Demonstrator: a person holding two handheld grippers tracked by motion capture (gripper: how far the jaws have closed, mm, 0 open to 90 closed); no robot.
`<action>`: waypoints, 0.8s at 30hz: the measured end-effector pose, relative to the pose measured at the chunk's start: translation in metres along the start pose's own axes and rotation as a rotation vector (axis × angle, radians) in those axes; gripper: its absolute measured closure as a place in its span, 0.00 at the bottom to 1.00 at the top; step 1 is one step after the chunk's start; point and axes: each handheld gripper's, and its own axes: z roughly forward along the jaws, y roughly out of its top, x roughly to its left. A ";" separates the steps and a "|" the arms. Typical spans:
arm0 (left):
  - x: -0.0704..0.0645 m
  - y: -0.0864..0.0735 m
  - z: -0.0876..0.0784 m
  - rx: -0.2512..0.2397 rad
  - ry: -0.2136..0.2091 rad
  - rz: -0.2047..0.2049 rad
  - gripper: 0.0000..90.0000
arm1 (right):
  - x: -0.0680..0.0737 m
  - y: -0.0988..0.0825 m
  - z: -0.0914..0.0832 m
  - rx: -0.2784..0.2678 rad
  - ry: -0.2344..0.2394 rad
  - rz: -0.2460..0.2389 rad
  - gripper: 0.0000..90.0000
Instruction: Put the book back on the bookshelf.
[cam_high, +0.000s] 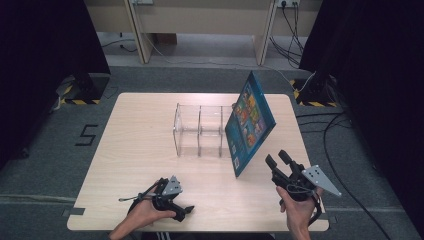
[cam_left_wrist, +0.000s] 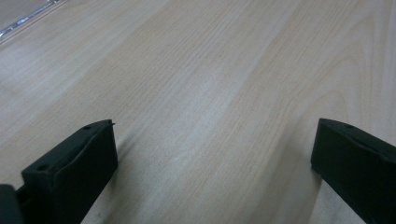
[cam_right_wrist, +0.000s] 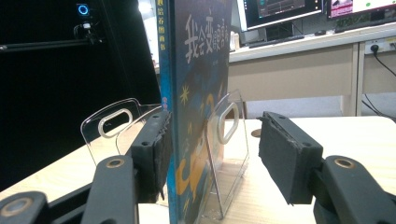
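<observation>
Right gripper (cam_high: 279, 160): jaws released wide around book (cam_high: 248, 122), one touching its spine | left gripper (cam_high: 183, 212): released over table (cam_left_wrist: 210, 93)

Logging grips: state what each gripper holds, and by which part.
Nothing is held. The left gripper is open over bare table; the right gripper is open around the book.

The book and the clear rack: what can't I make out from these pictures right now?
- Book: bottom edge cut off by the frame in the right gripper view; support unclear.
- Right tool: whether the left pad touches the spine.
- Clear rack: right end hidden behind the book in the high view.
</observation>
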 end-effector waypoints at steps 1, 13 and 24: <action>0.000 0.000 0.000 0.002 0.000 0.001 0.00 | 0.000 0.000 0.000 0.001 0.002 0.002 0.50; 0.000 0.000 0.000 0.006 0.000 0.005 0.00 | -0.003 -0.006 -0.005 0.015 0.005 0.000 0.42; 0.000 0.000 0.000 0.004 -0.001 0.006 0.00 | -0.004 -0.011 -0.007 0.038 -0.012 0.003 0.24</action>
